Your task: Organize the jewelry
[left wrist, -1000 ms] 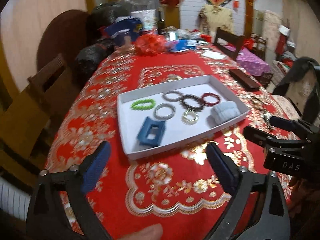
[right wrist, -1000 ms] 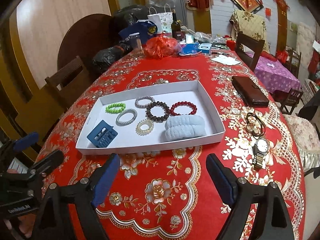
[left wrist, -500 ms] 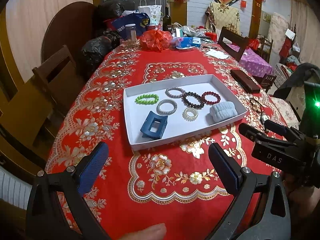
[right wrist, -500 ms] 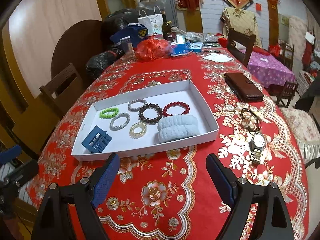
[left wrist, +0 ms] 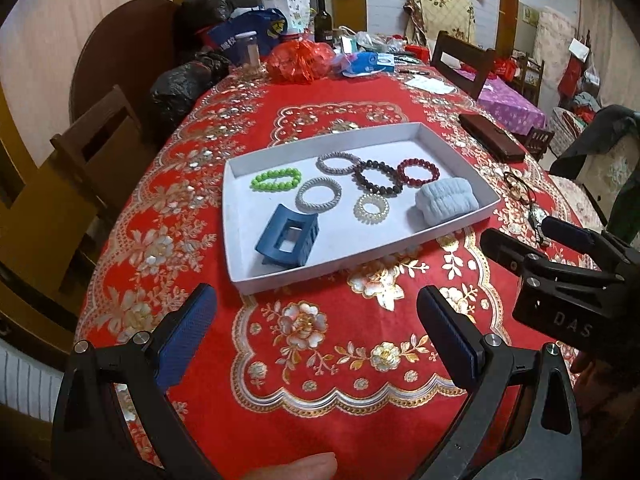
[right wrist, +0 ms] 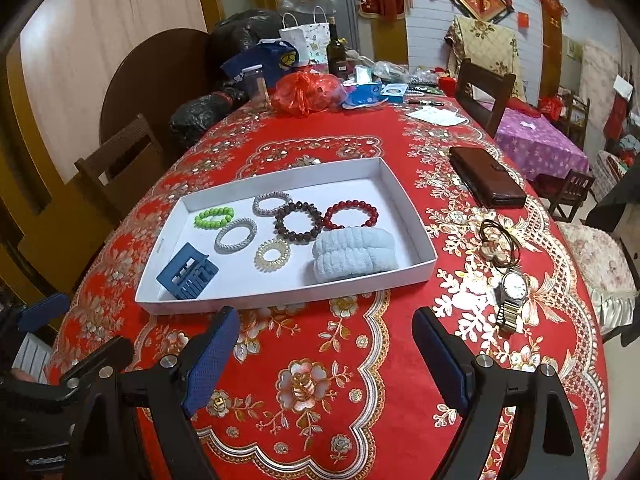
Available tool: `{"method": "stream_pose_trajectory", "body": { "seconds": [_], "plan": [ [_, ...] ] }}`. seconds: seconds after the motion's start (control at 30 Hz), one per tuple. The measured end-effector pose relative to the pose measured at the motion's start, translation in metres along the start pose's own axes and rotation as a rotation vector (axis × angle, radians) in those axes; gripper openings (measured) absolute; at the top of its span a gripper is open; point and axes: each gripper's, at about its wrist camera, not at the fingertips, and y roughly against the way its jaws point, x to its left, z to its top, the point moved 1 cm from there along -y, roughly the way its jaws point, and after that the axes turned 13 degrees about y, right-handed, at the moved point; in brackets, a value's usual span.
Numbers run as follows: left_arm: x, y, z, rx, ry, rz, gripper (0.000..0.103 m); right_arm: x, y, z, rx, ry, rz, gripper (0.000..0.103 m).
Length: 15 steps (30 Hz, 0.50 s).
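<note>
A white tray sits on the red tablecloth. It holds a blue hair claw, a green bead bracelet, a dark bead bracelet, a red bead bracelet, several coil rings and a pale blue scrunchie. Right of the tray lie a brown cord necklace and a metal wristwatch. My left gripper and right gripper are both open and empty, above the cloth in front of the tray.
A brown wallet lies at the right beyond the necklace. Bags, a bottle and boxes crowd the far end of the table. Wooden chairs stand at the left and far right. The right gripper shows in the left wrist view.
Both cameras have pulled back and risen slightly, so the tray sits a little farther away. Both grippers stay open. Nothing on the table has moved.
</note>
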Motion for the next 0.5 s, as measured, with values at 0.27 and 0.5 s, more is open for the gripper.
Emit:
{"method": "stream_pose_trajectory", "body": {
  "seconds": [0.27,0.5],
  "plan": [
    [-0.003,-0.012,-0.006,0.022,-0.007,-0.001,0.100,0.001,-0.001,0.000,0.001,0.017,-0.036,0.086],
    [-0.004,-0.021,-0.009,0.042,-0.006,-0.003,0.100,-0.002,-0.003,-0.001,0.014,0.013,-0.051,0.086]
  ]
}}
